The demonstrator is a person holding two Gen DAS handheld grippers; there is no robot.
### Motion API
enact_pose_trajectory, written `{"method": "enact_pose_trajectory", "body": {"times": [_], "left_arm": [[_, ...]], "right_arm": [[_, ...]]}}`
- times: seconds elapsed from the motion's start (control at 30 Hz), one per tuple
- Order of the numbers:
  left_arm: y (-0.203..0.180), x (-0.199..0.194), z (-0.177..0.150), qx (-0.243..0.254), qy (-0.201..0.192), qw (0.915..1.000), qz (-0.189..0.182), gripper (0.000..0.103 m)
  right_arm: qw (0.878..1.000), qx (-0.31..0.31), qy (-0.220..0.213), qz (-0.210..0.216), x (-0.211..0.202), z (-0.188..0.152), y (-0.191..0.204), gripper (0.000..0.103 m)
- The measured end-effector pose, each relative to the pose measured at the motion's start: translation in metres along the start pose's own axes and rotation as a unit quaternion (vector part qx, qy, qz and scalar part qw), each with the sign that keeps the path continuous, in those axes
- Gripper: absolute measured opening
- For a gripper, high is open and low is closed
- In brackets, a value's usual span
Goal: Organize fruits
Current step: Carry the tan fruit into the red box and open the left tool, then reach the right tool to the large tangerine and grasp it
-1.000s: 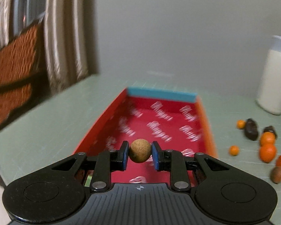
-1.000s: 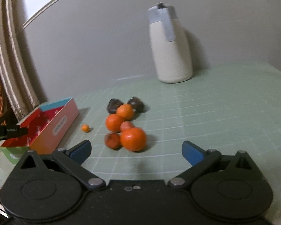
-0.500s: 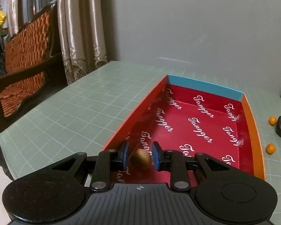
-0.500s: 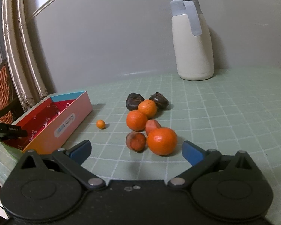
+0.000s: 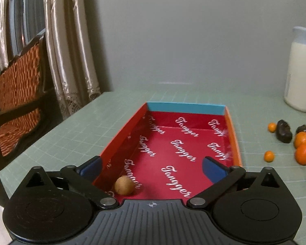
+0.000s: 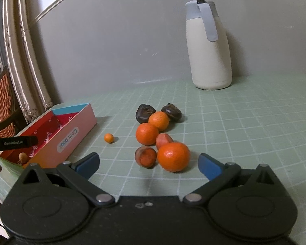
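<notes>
A small tan round fruit (image 5: 124, 185) lies on the floor of the red box (image 5: 232, 134), near its front left corner. My left gripper (image 5: 152, 168) is open and empty above the box's near end. The fruit also shows in the right wrist view (image 6: 22, 156) inside the box (image 6: 75, 130). My right gripper (image 6: 148, 163) is open and empty, just in front of a cluster of fruit: a large orange (image 6: 173, 156), two more oranges (image 6: 146, 133), reddish-brown fruits (image 6: 145, 156) and two dark fruits (image 6: 144, 113). A tiny orange fruit (image 6: 109, 138) lies between box and cluster.
A white jug with a grey lid (image 6: 209, 49) stands at the back against the wall. The table has a green grid mat (image 6: 244, 132). Curtains (image 5: 69, 61) and a woven chair (image 5: 18, 94) stand past the table's left edge.
My left gripper lowered into the box, opened and let go of the tan fruit, which now rests on the box floor. My right gripper moved closer to the fruit cluster, still open.
</notes>
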State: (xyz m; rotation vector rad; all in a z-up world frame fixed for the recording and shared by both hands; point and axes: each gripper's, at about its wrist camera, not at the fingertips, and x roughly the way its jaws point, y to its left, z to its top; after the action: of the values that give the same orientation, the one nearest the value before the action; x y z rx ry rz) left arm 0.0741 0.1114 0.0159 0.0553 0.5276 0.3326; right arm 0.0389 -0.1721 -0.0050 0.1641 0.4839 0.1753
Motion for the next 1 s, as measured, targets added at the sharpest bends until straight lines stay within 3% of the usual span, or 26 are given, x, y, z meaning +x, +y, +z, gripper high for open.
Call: {"method": "enact_pose_trajectory", "body": {"times": [0.47,1.0], "left_arm": [[0.021,-0.055,-0.025,-0.024,-0.016,0.9995,0.012,0.103],[0.045,-0.055,-0.042,-0.058,0.003,0.998,0.023,0.103]], "right_arm": [[1.0,-0.01,0.016,-0.023,0.006,0.0,-0.001,0.103],[0.997,0.04,0.012,-0.06,0.018,0.005,-0.024,0.103]]}}
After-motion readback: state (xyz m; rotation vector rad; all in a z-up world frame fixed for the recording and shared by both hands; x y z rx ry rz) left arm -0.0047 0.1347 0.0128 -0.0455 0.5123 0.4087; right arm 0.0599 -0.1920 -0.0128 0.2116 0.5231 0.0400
